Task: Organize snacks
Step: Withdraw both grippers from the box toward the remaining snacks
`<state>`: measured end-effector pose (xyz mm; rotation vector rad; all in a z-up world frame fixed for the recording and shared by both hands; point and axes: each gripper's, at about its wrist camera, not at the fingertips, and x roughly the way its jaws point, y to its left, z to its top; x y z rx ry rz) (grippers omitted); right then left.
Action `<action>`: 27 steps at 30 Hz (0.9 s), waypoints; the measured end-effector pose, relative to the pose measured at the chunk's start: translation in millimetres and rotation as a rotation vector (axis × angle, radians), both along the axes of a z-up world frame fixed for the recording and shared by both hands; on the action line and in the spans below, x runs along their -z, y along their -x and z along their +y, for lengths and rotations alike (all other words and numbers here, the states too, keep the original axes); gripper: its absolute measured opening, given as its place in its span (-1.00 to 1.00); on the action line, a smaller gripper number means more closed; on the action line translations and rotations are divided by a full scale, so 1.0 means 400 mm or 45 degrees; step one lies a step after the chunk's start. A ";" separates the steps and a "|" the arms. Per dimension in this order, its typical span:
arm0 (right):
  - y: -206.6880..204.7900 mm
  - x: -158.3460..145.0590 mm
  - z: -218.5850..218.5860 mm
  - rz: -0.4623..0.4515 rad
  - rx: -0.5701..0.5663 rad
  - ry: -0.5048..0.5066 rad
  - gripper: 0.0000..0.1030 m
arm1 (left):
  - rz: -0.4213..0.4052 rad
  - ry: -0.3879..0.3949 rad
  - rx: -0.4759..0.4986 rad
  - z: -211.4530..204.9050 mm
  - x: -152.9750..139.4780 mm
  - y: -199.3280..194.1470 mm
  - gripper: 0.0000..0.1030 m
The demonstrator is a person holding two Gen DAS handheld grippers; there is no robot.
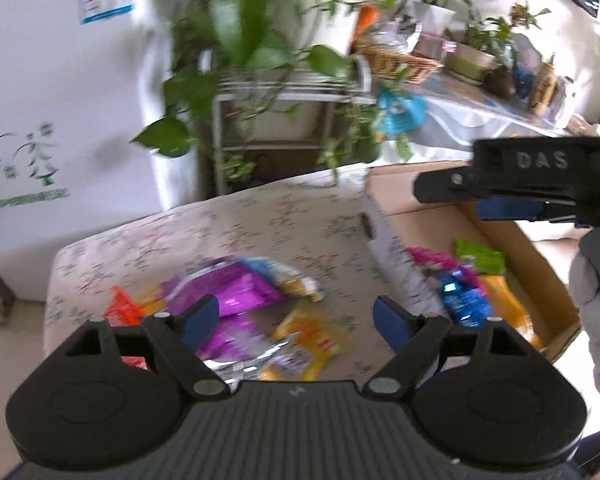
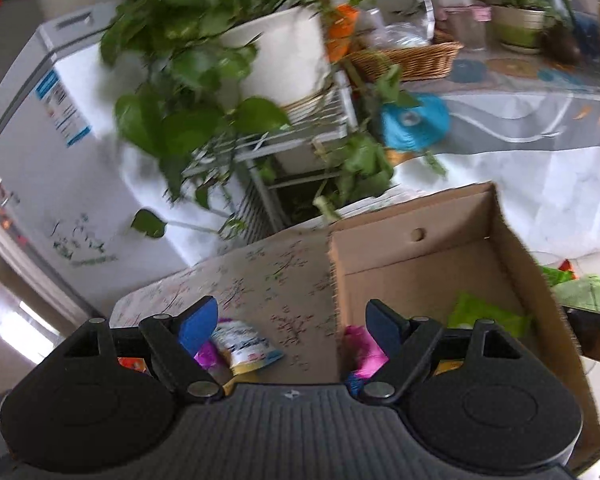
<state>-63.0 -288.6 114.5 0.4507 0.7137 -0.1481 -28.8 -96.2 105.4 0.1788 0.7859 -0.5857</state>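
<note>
- Motion blur smeared the snack pile (image 1: 256, 312) under the left tongs (image 1: 296, 316); purple, yellow and orange wrappers showed, but no label could be read.
- The black body of the left tongs cut off the near edge of that pile, so how many packets lay there could not be told.
- The left tongs stood well apart at the blue pads (image 1: 198, 320), nothing between them, tilted down over the flowered counter (image 1: 260, 220).
- To the right of the left tongs sat the cardboard box (image 1: 540, 264), holding a blue packet (image 1: 462, 300), a green packet (image 1: 480, 258) and pink and yellow ones, partly hidden by the box wall.
- The right tongs (image 1: 452, 192) crossed the left view's upper right, side-on over the box, with a gloved hand (image 1: 596, 280) below, cut off by the frame edge.
- From the right wrist, the right tongs (image 2: 290, 324) gaped wide and empty, angled down across the box's left wall (image 2: 336, 300).
- A white-and-blue packet (image 2: 248, 346) lay on the counter just inside its left pad; a pink packet (image 2: 362, 350) in the box was half hidden behind its right pad.
- The green packet (image 2: 488, 314) lay deeper in the box, right of the right tongs.
- The leafy plant (image 2: 188, 92) beyond both was blurred.
</note>
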 end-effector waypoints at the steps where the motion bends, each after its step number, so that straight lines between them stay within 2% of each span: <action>1: -0.005 0.003 0.009 0.002 -0.015 0.003 0.67 | -0.001 -0.009 -0.013 0.015 0.002 -0.007 0.63; 6: -0.024 0.014 0.051 0.000 -0.109 0.010 0.67 | -0.026 -0.070 -0.055 0.098 0.010 -0.042 0.63; 11: -0.039 0.023 0.092 -0.019 -0.196 0.042 0.67 | -0.093 -0.200 -0.032 0.169 0.030 -0.067 0.63; 17: -0.057 0.045 0.150 -0.018 -0.316 0.094 0.67 | -0.044 -0.225 -0.042 0.236 0.081 -0.106 0.63; 22: -0.076 0.079 0.211 0.006 -0.439 0.173 0.66 | -0.045 -0.229 0.014 0.256 0.124 -0.127 0.63; 27: -0.094 0.125 0.262 0.065 -0.541 0.250 0.62 | -0.081 -0.271 0.150 0.253 0.155 -0.131 0.63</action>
